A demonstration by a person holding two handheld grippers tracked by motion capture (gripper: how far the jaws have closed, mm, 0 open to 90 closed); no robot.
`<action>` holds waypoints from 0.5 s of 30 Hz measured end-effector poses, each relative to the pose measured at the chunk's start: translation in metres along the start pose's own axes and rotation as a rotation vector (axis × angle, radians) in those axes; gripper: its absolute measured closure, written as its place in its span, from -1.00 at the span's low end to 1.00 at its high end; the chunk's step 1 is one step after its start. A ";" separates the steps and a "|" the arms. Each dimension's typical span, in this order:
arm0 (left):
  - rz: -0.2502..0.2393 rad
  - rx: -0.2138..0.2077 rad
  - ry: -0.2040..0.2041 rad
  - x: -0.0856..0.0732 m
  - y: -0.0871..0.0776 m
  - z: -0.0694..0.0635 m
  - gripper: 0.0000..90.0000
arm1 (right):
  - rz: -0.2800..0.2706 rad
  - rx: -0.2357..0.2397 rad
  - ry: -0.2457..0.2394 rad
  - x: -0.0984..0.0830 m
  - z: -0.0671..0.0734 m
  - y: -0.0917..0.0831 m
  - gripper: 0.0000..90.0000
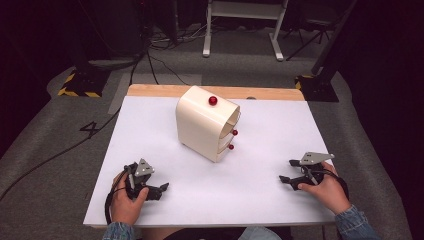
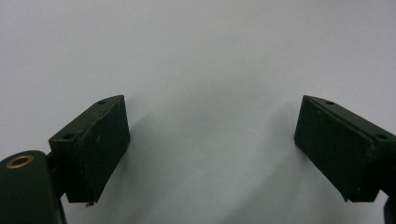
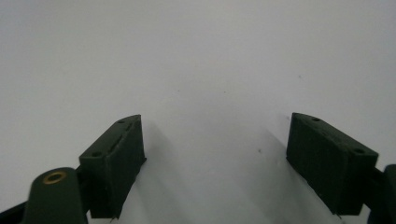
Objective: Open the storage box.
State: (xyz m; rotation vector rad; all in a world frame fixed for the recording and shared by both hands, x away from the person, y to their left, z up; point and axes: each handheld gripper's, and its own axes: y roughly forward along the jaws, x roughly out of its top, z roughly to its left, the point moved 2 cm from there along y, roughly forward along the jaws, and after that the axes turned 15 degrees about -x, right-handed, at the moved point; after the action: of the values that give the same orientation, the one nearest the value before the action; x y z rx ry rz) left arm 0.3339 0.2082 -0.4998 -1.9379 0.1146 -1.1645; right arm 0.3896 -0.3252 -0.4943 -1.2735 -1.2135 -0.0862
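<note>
A cream rounded cabinet (image 1: 202, 124) stands near the middle of the white table (image 1: 150, 135), turned so its drawer fronts face right. One red knob (image 1: 213, 100) sits on its top and two smaller red knobs (image 1: 233, 139) show on the drawer edges. My left gripper (image 1: 162, 189) rests on the table at the front left, open, its jaws wide apart over bare white surface (image 2: 210, 140). At the front right my right gripper (image 1: 287, 171) lies open too, nothing between its jaws (image 3: 215, 158). Both are well short of the cabinet.
A wooden strip (image 1: 150, 90) runs along the table's far edge. Beyond it lie grey carpet, cables, black stands with yellow-black bases (image 1: 77, 85) and a white frame's legs (image 1: 206, 35). White surface stretches between the two grippers.
</note>
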 end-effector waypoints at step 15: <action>-0.001 -0.006 -0.004 0.000 0.000 0.000 -0.76 | -0.097 0.101 0.006 0.031 0.013 -0.015 -0.07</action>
State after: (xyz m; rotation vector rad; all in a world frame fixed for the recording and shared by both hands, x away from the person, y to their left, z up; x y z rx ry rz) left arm 0.3341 0.2082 -0.4998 -1.9460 0.1158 -1.1618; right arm 0.3845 -0.3042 -0.4646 -1.1261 -1.2591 -0.0983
